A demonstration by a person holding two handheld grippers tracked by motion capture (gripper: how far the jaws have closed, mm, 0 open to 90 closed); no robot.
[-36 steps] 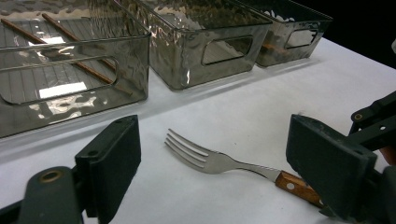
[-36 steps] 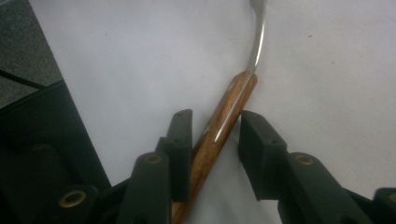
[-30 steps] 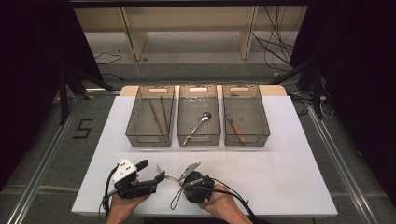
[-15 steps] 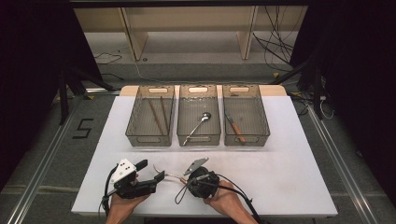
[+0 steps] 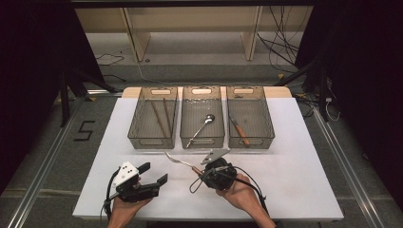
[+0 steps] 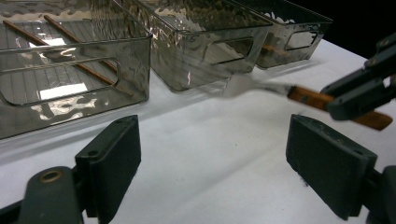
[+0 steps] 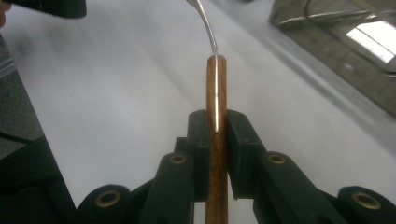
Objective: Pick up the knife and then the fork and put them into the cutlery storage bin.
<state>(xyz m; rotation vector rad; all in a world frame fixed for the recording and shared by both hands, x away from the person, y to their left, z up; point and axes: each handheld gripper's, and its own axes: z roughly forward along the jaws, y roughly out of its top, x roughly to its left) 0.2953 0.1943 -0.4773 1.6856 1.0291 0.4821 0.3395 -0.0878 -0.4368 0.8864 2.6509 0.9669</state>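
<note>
The right gripper (image 5: pixel 197 172) is clamped on the brown wooden handle of a slim metal fork (image 5: pixel 179 162), its two black jaws pressed against either side of the handle in the right gripper view (image 7: pixel 216 154). The fork is held just above the white bench (image 5: pixel 294 171), in front of the middle bin, with its metal end pointing away toward the bins and to the left. In the left gripper view the fork (image 6: pixel 327 100) shows off to the right, its pale metal end reaching toward the nearest bins.

The left gripper (image 5: pixel 157 175) sits low over the near left part of the bench with its jaws wide apart and nothing between them (image 6: pixel 210 158).

Three smoky transparent plastic bins stand side by side at the far half of the bench. The left bin (image 5: pixel 135 128) holds a pair of brown wooden chopsticks (image 5: pixel 160 116), the middle bin (image 5: pixel 202 140) a silver metal spoon (image 5: pixel 202 127), and the right bin (image 5: pixel 266 124) a wooden-handled knife (image 5: pixel 239 130).
</note>
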